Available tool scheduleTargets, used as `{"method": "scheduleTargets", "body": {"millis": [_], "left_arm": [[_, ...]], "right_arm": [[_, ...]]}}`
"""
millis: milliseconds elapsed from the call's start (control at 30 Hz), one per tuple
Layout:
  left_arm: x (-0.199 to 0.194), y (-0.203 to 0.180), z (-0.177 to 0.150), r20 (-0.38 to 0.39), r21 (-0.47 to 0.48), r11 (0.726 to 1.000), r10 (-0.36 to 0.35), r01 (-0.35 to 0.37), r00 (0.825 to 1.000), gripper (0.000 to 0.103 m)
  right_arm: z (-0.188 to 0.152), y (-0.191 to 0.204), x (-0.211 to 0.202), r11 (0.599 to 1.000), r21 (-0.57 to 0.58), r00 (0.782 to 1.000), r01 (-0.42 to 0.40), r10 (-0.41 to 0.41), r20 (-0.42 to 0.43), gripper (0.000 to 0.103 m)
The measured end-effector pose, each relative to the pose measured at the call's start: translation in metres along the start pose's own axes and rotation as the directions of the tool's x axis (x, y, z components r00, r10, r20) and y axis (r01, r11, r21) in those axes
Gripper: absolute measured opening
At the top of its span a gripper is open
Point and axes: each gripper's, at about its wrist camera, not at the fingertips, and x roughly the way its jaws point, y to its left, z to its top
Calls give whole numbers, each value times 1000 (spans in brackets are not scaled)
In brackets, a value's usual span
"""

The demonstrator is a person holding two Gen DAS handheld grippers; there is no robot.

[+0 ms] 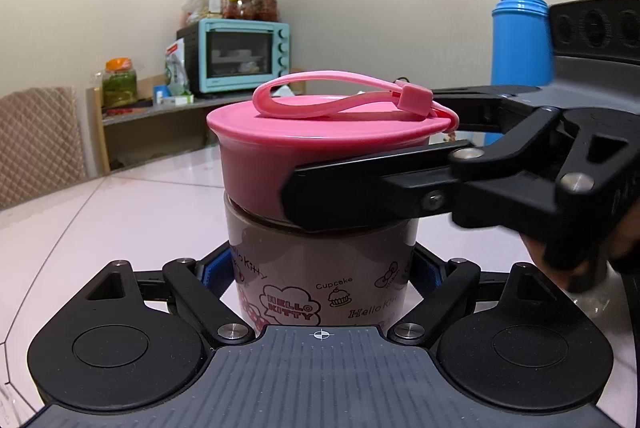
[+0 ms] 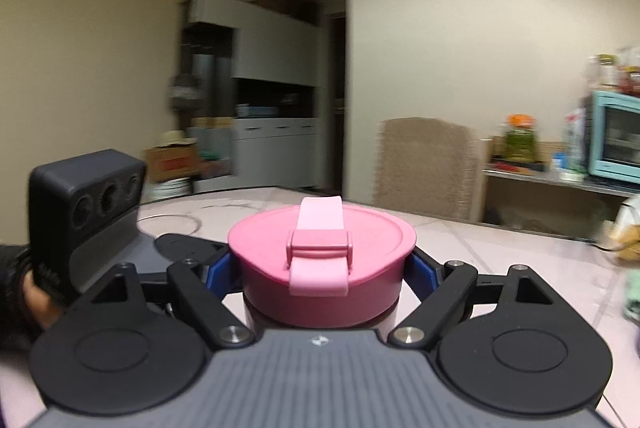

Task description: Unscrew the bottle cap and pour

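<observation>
The left claw (image 1: 320,270) clamps the upright bottle (image 1: 320,268) at its 12 o'clock, while the right claw (image 2: 320,268) grips the pink cap (image 2: 322,260) dead ahead.

Left claw (image 1: 320,274) grips bottle (image 1: 320,268); right claw (image 1: 336,164) clamps cap (image 1: 256,164).

Readable text is all on the white cylindrical bottle body with dark line-art print (image 1: 320,268), left wrist view. "HELLO KITTY" in pink block letters inside a cloud outline, low on the front. "Cupcake" above a small cupcake drawing. "Hello Kitty" running up the left side, tilted. Another "Hello Ki…" at lower right, cut off by the curve. Nothing legible in the right wrist view; it is blurred.
</observation>
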Motion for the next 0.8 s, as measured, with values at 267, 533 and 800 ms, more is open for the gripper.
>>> {"method": "scheduleTargets", "body": {"millis": [267,533,800], "left_arm": [[0,0,0,0,0,1000,0,0,1000,90],[-1,2,0,0,0,1000,0,0,1000,90],[0,3,1,0,0,1000,0,0,1000,90]], "right_arm": [[5,-30,0,978,-18,979,-206,206,-7,85],[9,-9,-9,998,28,999,-50,51,-19,93],[5,22,-17,982,114,988,151,-153,5,94]]}}
